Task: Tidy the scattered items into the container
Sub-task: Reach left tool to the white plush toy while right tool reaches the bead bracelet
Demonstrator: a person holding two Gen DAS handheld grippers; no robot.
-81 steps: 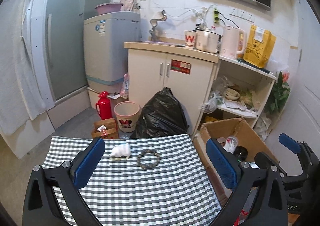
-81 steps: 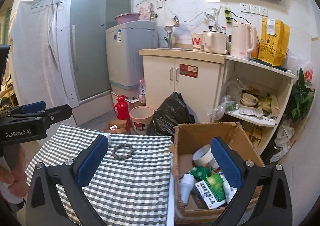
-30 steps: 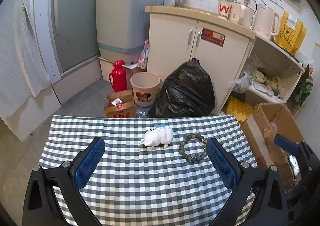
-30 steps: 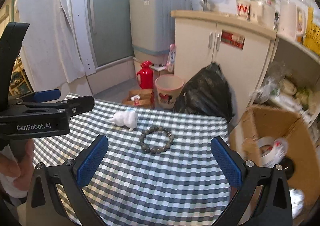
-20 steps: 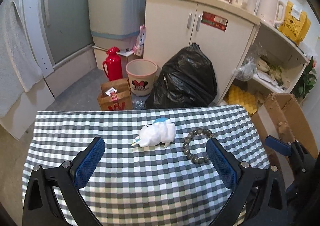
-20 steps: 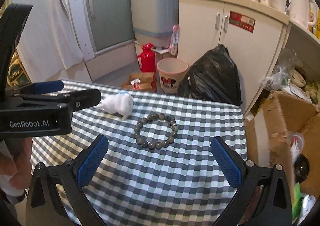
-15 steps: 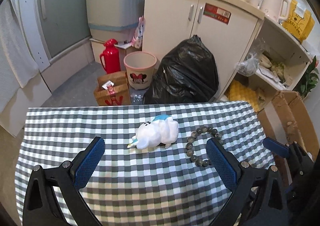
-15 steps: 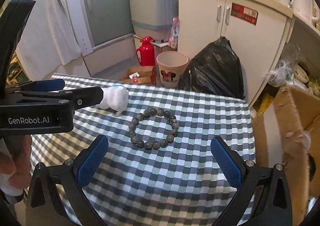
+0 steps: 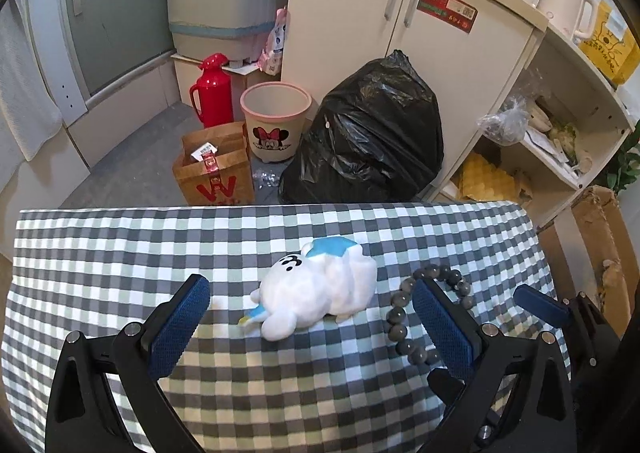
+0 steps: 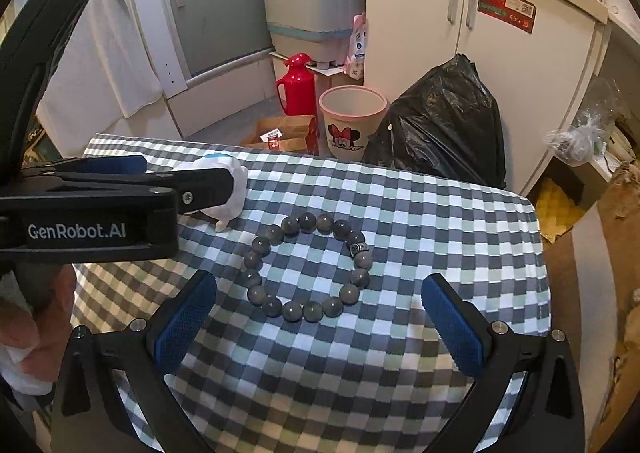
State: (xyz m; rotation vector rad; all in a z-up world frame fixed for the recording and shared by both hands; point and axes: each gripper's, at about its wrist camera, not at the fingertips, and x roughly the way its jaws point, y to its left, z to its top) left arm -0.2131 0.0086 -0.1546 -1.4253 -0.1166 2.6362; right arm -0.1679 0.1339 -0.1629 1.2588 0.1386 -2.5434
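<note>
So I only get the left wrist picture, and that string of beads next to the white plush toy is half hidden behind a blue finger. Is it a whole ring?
Observer: Yes. The right wrist view shows the bead bracelet as a closed ring lying flat on the checked cloth.
Operator: Is the other gripper anywhere near it?
Observer: The right gripper is open, and the bracelet lies just ahead of it, in line with the gap between its fingers.
Operator: And who holds the one I am looking through?
Observer: A person's hand is wrapped around the handle of the left gripper.
</note>
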